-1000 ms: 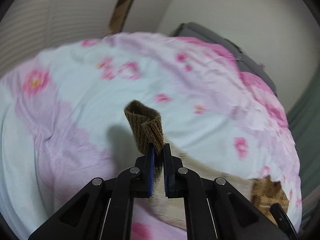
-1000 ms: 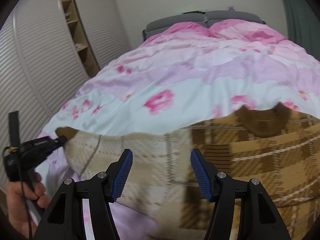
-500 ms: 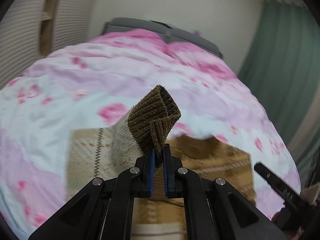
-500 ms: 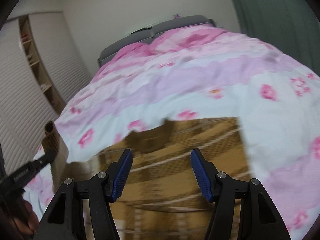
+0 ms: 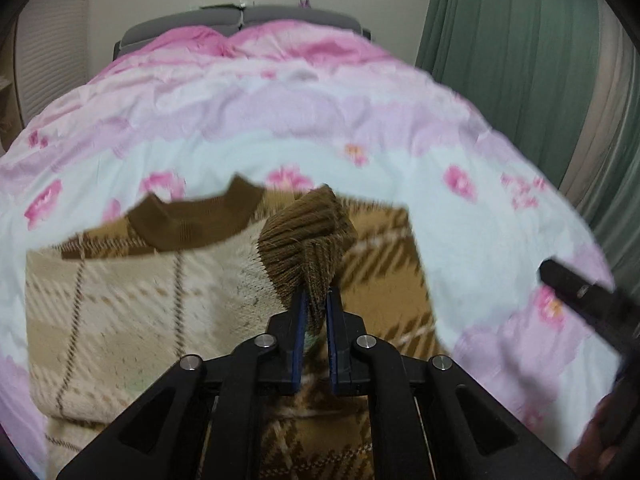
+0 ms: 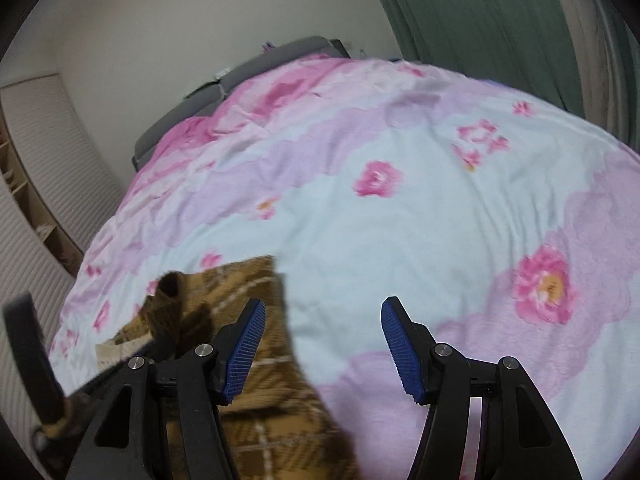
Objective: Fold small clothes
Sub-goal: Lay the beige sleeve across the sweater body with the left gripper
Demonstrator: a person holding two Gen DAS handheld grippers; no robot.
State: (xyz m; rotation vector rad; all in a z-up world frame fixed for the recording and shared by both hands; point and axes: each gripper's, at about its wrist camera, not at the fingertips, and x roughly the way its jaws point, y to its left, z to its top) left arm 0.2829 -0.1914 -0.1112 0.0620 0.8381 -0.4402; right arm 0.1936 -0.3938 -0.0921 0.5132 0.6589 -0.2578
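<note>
Honestly, with the left gripper (image 5: 316,304) pinching only the ribbed cuff (image 5: 306,246) above the sweater (image 5: 132,312) on the bed (image 5: 460,240), and the right gripper (image 6: 322,344) half-open and empty, that sleeve might slip askew.

A bed (image 5: 304,92) carries everything, covered by a floral quilt (image 5: 460,240) in pink, lilac and pale blue. A brown plaid sweater (image 5: 384,248) lies flat on the quilt's near part, its dark collar (image 5: 192,224) toward the far grey headboard (image 5: 280,16).
</note>
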